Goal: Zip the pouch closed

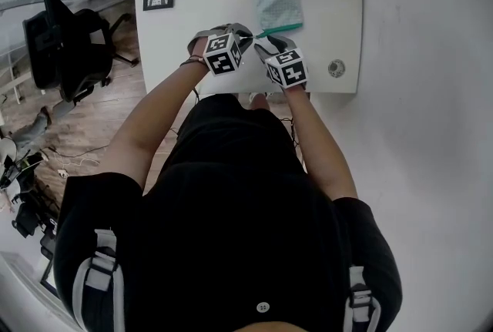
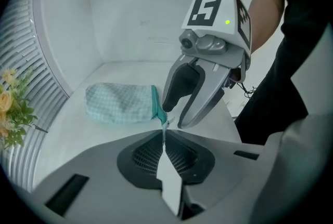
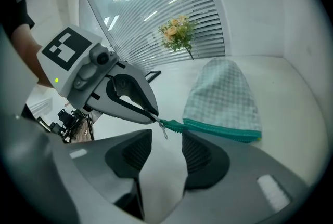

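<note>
A checked fabric pouch (image 1: 277, 3) is laid flat on the white table (image 1: 192, 22), toward the table's far edge, with its teal zipper (image 3: 221, 130) turned toward the table's near edge. The zipper's end is pinched by the left gripper (image 2: 164, 134), whose jaws are pressed together on it over the table's near half. The right gripper (image 3: 165, 145) is held with its jaws partway apart, and the small metal zipper pull (image 3: 163, 131) is seen at the mouth of the gap between them, touched by neither pad.
</note>
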`<control>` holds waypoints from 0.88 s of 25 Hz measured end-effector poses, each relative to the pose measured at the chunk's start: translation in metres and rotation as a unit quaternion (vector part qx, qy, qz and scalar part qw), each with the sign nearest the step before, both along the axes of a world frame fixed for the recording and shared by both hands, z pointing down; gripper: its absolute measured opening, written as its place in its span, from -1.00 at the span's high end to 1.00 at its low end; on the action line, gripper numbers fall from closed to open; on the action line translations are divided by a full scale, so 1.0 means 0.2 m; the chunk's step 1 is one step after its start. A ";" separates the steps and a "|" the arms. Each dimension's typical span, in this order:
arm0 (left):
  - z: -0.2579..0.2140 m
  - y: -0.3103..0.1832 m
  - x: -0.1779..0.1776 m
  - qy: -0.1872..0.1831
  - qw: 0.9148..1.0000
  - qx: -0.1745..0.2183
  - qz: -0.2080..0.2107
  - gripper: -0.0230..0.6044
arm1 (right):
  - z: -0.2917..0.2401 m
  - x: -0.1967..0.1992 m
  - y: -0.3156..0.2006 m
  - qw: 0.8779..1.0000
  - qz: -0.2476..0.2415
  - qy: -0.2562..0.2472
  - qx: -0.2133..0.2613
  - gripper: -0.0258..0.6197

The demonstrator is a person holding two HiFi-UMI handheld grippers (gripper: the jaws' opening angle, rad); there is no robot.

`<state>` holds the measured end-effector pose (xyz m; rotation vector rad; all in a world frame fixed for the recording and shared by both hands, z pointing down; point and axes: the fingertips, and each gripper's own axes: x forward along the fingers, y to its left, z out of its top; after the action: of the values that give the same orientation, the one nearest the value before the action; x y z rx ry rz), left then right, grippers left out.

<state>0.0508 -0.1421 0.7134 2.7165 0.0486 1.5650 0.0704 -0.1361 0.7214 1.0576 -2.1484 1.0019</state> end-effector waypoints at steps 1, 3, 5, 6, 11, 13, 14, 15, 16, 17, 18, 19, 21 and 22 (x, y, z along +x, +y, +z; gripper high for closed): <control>-0.01 0.01 0.00 0.000 1.000 0.000 0.000 0.86 | 0.00 0.00 0.01 1.000 -0.001 0.000 -0.002 0.35; -0.01 0.03 0.00 0.000 1.000 0.000 -0.003 0.86 | 0.00 0.01 0.03 1.000 -0.002 0.000 -0.008 0.44; -0.02 0.05 -0.01 0.001 1.000 0.000 -0.008 0.86 | 0.00 0.03 0.05 1.000 -0.002 0.001 -0.015 0.53; -0.02 0.05 -0.01 0.001 1.000 0.000 -0.011 0.86 | -0.01 0.03 0.05 1.000 -0.002 0.001 -0.018 0.55; -0.05 0.08 -0.01 0.006 1.000 0.000 -0.026 0.86 | -0.03 0.03 0.10 1.000 -0.007 0.005 -0.027 0.57; -0.05 0.09 -0.01 0.007 0.999 -0.002 -0.034 0.86 | -0.02 0.02 0.12 0.999 -0.010 0.005 -0.033 0.57; -0.04 0.09 -0.02 0.008 0.999 -0.004 -0.038 0.86 | -0.01 0.02 0.12 0.999 -0.012 0.005 -0.037 0.57; -0.04 0.09 -0.02 0.009 0.999 -0.005 -0.042 0.86 | -0.01 0.01 0.13 0.999 -0.014 0.004 -0.041 0.57; -0.04 0.09 -0.02 0.010 0.999 -0.007 -0.047 0.86 | -0.01 0.01 0.14 0.999 -0.016 0.004 -0.044 0.56; -0.04 0.09 -0.03 0.010 0.999 -0.009 -0.051 0.86 | -0.01 0.00 0.15 0.999 -0.017 0.003 -0.044 0.56; -0.04 0.09 -0.03 0.011 0.998 -0.011 -0.054 0.86 | -0.01 -0.01 0.15 0.999 -0.018 0.002 -0.043 0.57; -0.04 0.09 -0.02 0.012 0.998 -0.012 -0.056 0.86 | -0.02 -0.01 0.15 0.999 -0.020 0.001 -0.040 0.56; -0.05 0.10 -0.02 0.013 0.998 -0.010 -0.056 0.86 | -0.03 -0.03 0.15 0.999 -0.027 -0.001 -0.037 0.57; -0.06 0.10 -0.01 0.014 0.998 -0.009 -0.056 0.86 | -0.03 -0.04 0.14 0.999 -0.033 -0.002 -0.036 0.57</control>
<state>0.0478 -0.1219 0.7014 2.6758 -0.0873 1.4903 0.0631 -0.1076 0.7148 0.9465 -2.1198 1.0423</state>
